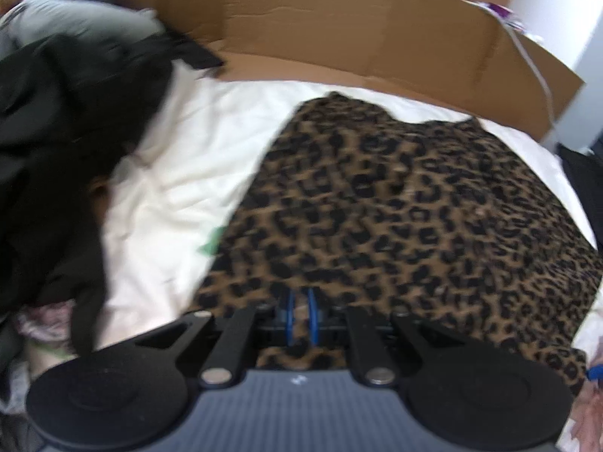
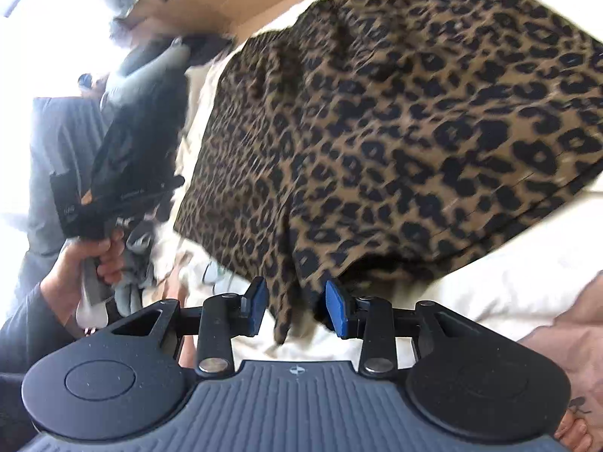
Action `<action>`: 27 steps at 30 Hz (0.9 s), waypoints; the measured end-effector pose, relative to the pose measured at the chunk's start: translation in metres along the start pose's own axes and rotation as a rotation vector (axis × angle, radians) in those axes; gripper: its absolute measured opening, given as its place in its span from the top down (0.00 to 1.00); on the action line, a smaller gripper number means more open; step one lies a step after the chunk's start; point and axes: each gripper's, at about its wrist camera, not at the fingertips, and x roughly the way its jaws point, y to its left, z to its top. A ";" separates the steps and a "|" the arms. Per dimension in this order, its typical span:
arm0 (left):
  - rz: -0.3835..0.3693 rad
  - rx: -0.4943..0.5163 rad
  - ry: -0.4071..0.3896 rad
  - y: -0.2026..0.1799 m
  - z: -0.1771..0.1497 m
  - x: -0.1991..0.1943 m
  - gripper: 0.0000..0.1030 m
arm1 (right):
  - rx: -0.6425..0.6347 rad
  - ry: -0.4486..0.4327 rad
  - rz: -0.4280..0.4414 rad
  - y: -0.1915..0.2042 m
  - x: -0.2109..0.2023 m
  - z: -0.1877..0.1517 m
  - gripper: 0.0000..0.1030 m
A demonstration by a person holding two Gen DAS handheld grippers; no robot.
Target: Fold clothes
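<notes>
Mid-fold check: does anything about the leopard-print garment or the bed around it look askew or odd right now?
Yes. The leopard-print garment is not flat: its near edge droops in a bunched fold between the open fingers of the right gripper, while the left gripper is shut on another edge. A heap of dark clothes crowds the left of the white sheet.

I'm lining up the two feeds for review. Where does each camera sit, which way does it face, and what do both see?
Left wrist: on the left gripper, facing across the white bedding toward the cardboard; its fingers are shut on the leopard-print garment.
Right wrist: on the right gripper, open at the garment's hem; the person's hand shows holding the other gripper.
Shared: garment, bedding, cardboard.
</notes>
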 end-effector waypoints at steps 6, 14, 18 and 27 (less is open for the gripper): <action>-0.066 0.083 0.004 -0.043 0.006 0.015 0.91 | 0.018 -0.117 -0.094 -0.027 -0.030 0.013 0.64; -0.143 0.200 0.018 -0.093 0.002 0.028 0.91 | 0.060 -0.253 -0.280 -0.071 -0.060 0.030 0.64; -0.185 0.261 0.039 -0.119 -0.003 0.037 0.90 | 0.052 -0.321 -0.378 -0.088 -0.071 0.034 0.64; -0.215 0.305 0.033 -0.146 -0.011 0.028 0.90 | 0.088 -0.440 -0.548 -0.120 -0.088 0.042 0.60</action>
